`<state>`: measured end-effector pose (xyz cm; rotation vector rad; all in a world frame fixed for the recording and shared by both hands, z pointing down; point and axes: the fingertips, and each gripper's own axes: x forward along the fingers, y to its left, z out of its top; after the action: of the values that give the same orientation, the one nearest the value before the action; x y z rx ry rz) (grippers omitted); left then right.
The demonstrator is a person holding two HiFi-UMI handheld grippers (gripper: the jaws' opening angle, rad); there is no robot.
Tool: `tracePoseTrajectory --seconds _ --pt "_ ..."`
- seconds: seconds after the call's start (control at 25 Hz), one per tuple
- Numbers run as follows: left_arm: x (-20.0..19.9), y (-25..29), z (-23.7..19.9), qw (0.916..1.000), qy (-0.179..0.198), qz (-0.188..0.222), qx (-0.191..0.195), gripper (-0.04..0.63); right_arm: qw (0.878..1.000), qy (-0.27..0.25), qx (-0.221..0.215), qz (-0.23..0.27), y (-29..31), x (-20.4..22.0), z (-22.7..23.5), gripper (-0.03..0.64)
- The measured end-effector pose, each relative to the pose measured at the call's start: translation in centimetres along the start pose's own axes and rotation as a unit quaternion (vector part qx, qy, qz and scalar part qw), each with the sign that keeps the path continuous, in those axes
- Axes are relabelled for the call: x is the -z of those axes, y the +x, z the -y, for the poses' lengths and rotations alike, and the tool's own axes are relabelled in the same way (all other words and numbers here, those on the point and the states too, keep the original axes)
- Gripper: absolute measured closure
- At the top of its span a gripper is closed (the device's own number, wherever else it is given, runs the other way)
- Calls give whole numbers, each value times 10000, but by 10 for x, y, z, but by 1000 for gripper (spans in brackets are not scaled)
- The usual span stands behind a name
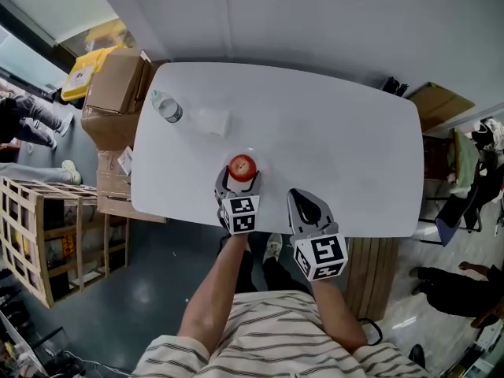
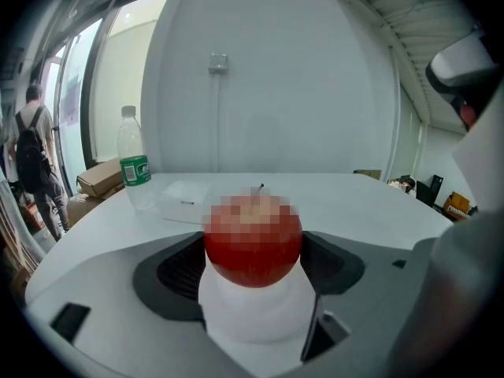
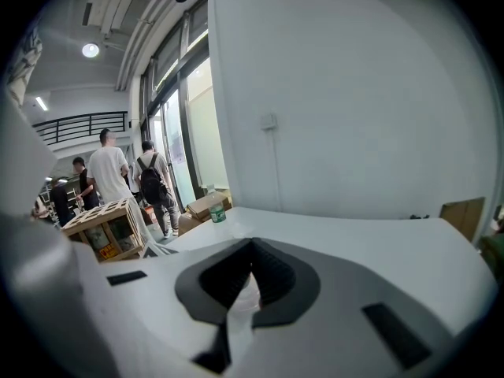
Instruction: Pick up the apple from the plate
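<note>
— Claws first: left claw (image 1: 239, 184), what's the state?
— Jaws wide, 1 on each side of the apple (image 2: 253, 239). Dark pads (image 2: 179, 270) sit just beside its flanks. Can't tell if they touch. Apple's out at the tips, not deep between the jaws.
— Apple position?
— On the plate (image 2: 256, 317), upright, stem up. Plate's white on the white table (image 1: 339, 132), close to the near edge, left of centre.
— And right claw (image 1: 303, 203)?
— Jaws narrow, pad tips meeting, nothing between them. It's just right of the left claw, jaws over the table's near edge, marker cube hanging past it. Apart from plate and apple.
— Anything else on the table?
— 2 items, both beyond the apple toward the far-left corner. Bottle (image 1: 167, 109) stands upright, green label, nearest the corner. Flat pale packet (image 1: 213, 121) lies just beside it, between bottle and plate. Neither touches the plate.
— Off the table?
— Cardboard boxes (image 1: 114, 85) stacked against the left end, yellow bin (image 1: 87, 65) behind them. Wooden crate (image 1: 47, 235) on the floor further left. Right gripper view shows people (image 3: 110, 176) standing by that crate, 1 with a backpack.
— Arms?
— Both bare forearms come in from the bottom of the head view, striped shirt below them.
</note>
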<state>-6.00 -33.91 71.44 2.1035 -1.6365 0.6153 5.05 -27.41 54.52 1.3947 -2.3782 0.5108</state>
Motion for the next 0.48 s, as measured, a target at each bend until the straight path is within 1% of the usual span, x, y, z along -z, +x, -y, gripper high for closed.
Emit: tracePoseTrajectory --seconds 0.12,0.48 --pt "-11 -8 -3 10000 -42 77 -10 227 10000 0 -1 76 0 -4 -2 604" --pt "-38 -35 -6 9994 56 340 -35 227 9997 -21 -36 255 -8 -16 -11 603"
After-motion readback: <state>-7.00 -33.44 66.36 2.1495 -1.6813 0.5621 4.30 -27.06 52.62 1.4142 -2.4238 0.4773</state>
